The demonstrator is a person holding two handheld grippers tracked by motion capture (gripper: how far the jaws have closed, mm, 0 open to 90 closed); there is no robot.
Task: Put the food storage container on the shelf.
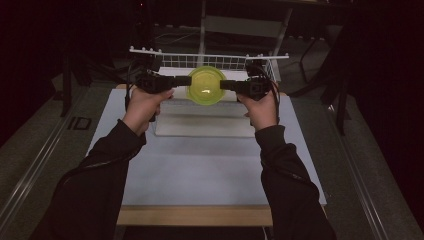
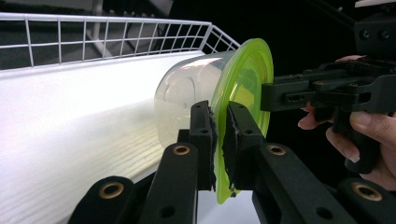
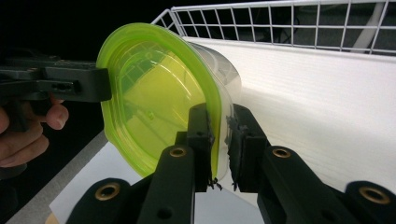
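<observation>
The container, a clear round tub with a yellow-green lid, hangs between my two claws above the far part of the bench, just in front of the white wire rack. It lies on its side: its axis runs level, from the lid toward the tub's bottom, and the lid faces back toward me while the clear bottom points at the rack. In the high view I see the lid face-on as a bright disc, so the axis points away from me across the bench.

My left claw comes in from the left and is clamped on the lid's rim; in the left gripper view its two black jaws pinch the green edge between their pads. My right claw comes in from the right and grips the opposite rim the same way, one jaw on the lid's face and one behind it beside the clear wall. Both claws lie roughly level, pointing at each other across the lid.

Beneath the container sits a white board, and the tub does not touch it.
</observation>
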